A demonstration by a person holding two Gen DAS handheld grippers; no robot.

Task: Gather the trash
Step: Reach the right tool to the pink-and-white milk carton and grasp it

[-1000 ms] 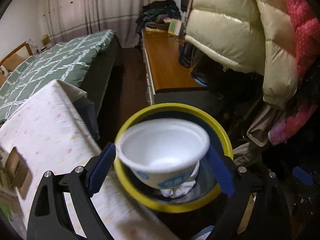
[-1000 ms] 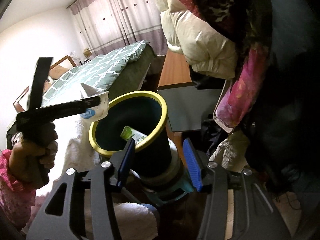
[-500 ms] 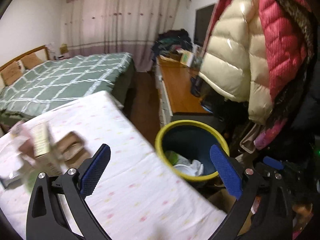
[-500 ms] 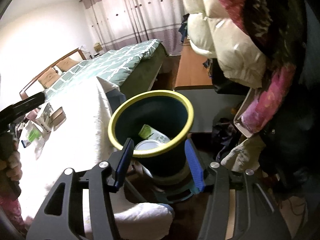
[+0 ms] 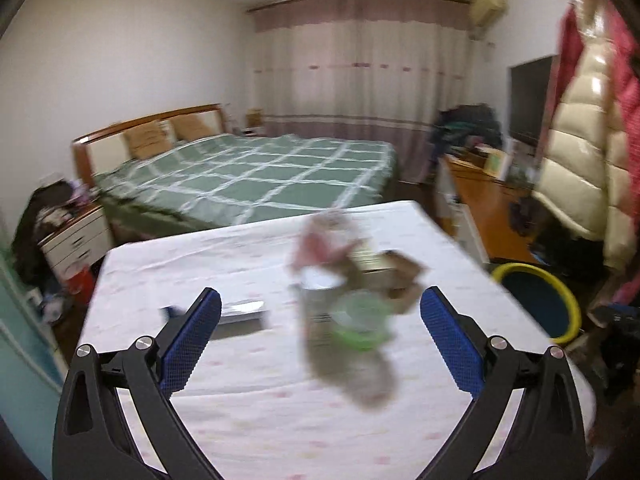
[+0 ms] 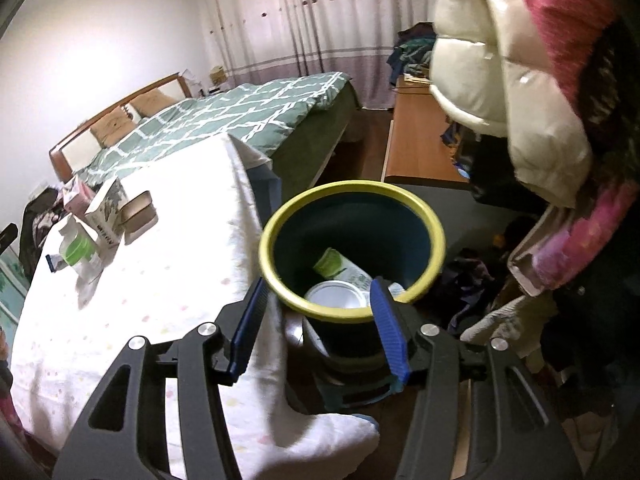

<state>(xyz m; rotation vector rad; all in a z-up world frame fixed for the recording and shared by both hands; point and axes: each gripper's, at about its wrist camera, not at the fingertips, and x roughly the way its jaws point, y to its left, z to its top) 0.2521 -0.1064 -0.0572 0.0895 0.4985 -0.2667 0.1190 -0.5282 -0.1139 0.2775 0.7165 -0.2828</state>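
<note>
Left gripper [image 5: 318, 322]: its blue-padded jaws are standing wide apart with nothing between them, hanging over the white tablecloth [image 5: 248, 412].
Trash pile [image 5: 352, 292]: it is lying on the cloth ahead of the left gripper, badly blurred in the left wrist view; in the right wrist view it is showing as a pink carton [image 6: 78, 196], a white printed box [image 6: 106, 212], a small brown box [image 6: 138, 216] and a clear wrapper with a green disc [image 6: 78, 250], all sitting close together near the table's far left side.
Bin [image 6: 352, 240]: dark blue with a yellow rim, it is standing on the floor just beside the table edge, holding a white cup [image 6: 336, 296] and a green-and-white packet [image 6: 340, 266].
Right gripper [image 6: 320, 320]: its jaws are parted and empty, hovering at the bin's near rim.
</note>
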